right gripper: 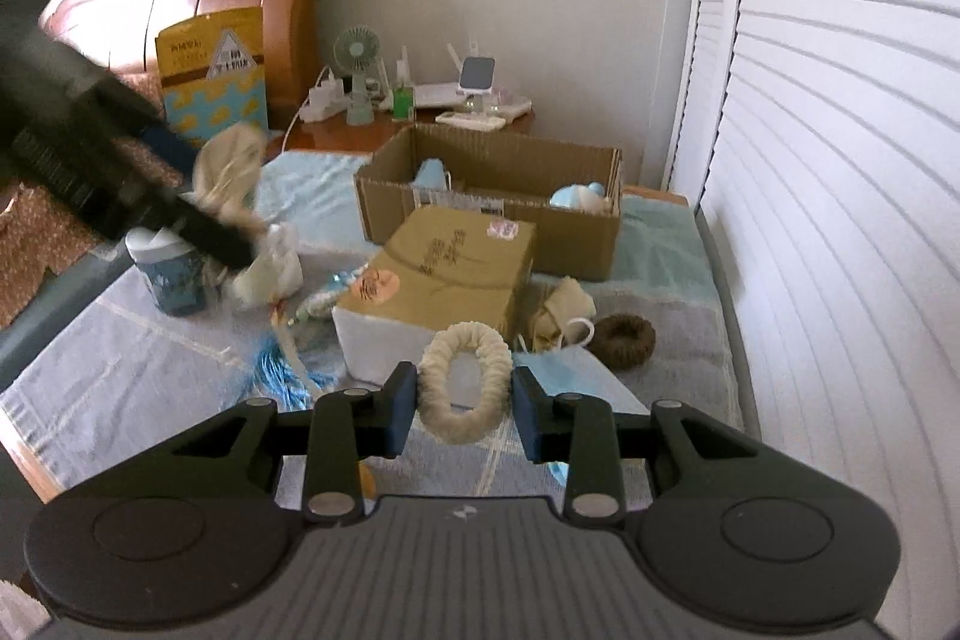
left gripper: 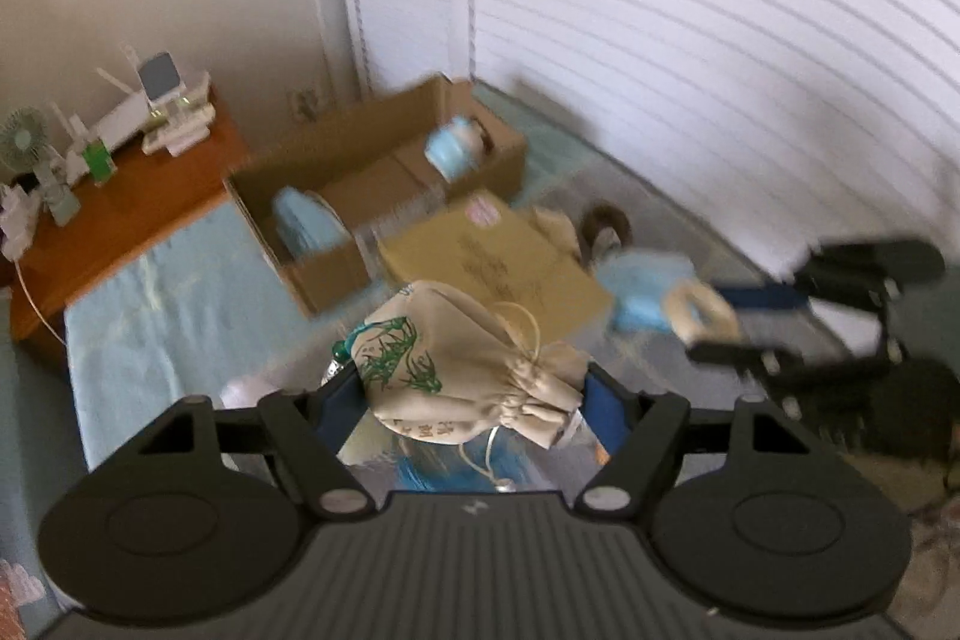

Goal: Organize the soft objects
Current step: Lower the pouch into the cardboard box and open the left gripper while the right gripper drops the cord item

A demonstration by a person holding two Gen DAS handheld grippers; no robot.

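Left hand-held gripper [left gripper: 474,400] pinches a cream drawstring pouch [left gripper: 456,364] at lower centre, above the bed; it looks light and limp, best held near its cinched neck. Right hand-held gripper [right gripper: 463,403] pinches a fuzzy white scrunchie [right gripper: 465,382], soft and springy. Open cardboard box [right gripper: 498,196] sits rigid at mid-frame on the blue bedspread [right gripper: 150,358].

Small fan [right gripper: 356,64] on wooden nightstand [right gripper: 366,137]
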